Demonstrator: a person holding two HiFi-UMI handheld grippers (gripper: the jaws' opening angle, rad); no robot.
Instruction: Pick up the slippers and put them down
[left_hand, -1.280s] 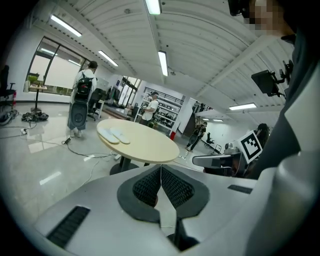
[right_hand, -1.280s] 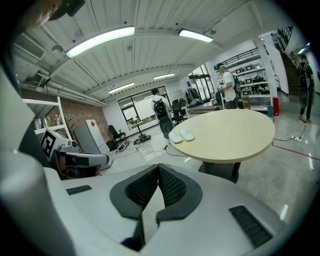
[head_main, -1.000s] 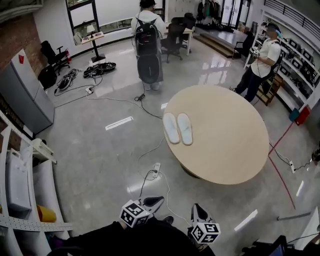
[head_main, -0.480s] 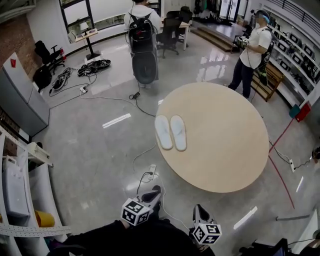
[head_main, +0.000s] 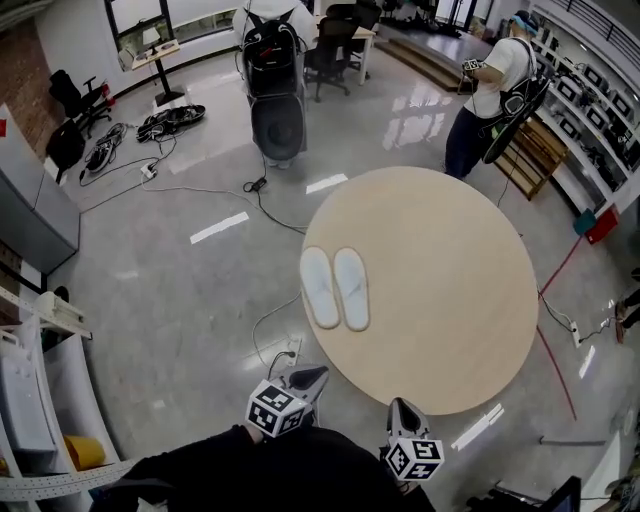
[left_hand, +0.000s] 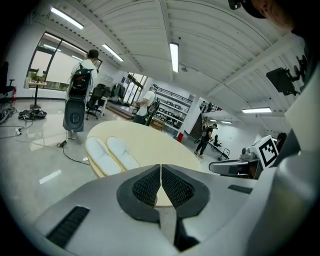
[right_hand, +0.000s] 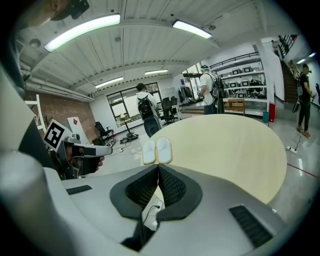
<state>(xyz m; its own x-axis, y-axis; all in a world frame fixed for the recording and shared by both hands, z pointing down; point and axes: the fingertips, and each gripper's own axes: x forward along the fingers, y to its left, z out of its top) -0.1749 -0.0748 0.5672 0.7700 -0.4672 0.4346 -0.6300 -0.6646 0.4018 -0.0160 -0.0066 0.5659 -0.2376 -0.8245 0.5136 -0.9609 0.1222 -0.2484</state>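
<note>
Slippers (head_main: 334, 288) on table (head_main: 450, 300) nearer than before, still well ahead of both jaw tips. Left gripper (head_main: 308, 378), right gripper (head_main: 398, 410): jaws closed, empty. Advice: open jaws before reaching, one slipper each.

A round pale wooden table (head_main: 450, 290) stands on a glossy grey floor (head_main: 170, 290), and a white power strip (head_main: 292, 352) with trailing cables lies near its left edge. Beyond the table stand a person wearing a black backpack (head_main: 270, 50) and a person in a white shirt (head_main: 492, 85). A grey metal cabinet (head_main: 30, 215) stands at the left.
</note>
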